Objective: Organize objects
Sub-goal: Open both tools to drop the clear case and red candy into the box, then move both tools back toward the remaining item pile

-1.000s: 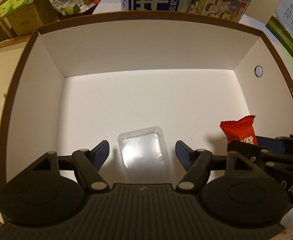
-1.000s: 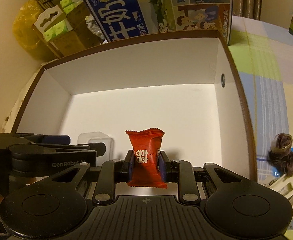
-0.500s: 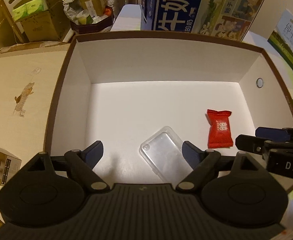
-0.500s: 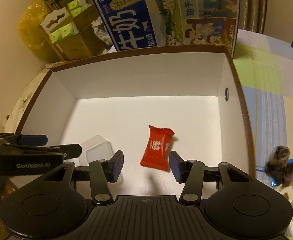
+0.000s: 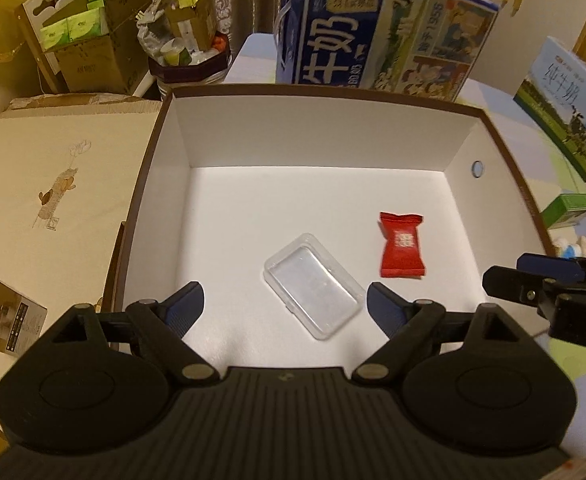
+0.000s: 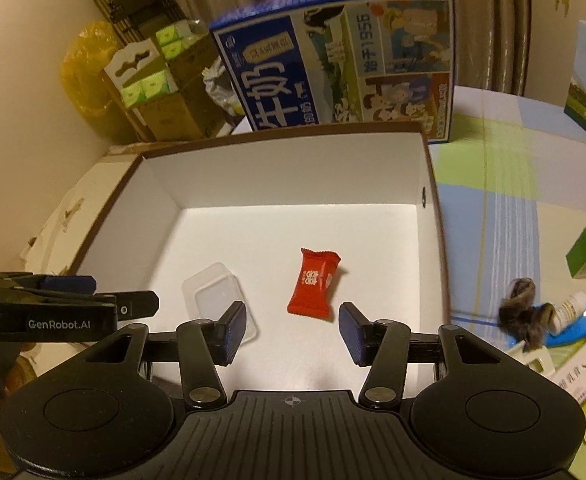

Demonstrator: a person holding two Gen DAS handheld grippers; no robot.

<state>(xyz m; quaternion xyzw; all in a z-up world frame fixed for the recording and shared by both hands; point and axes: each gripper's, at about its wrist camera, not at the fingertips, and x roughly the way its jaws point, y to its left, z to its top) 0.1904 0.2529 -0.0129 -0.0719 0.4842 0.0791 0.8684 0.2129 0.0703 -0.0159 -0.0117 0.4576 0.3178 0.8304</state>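
The left gripper [image 5: 283, 306] and the right gripper [image 6: 293, 332] both hang over the near edge of the big white cardboard box [image 5: 317, 144], jaws wide apart and holding nothing. The small clear plastic case [image 5: 313, 285] and the red candy packet [image 5: 401, 245] lie side by side on the box floor, probably their tidy spot. Behind stands a blue milk carton [image 5: 373, 40].
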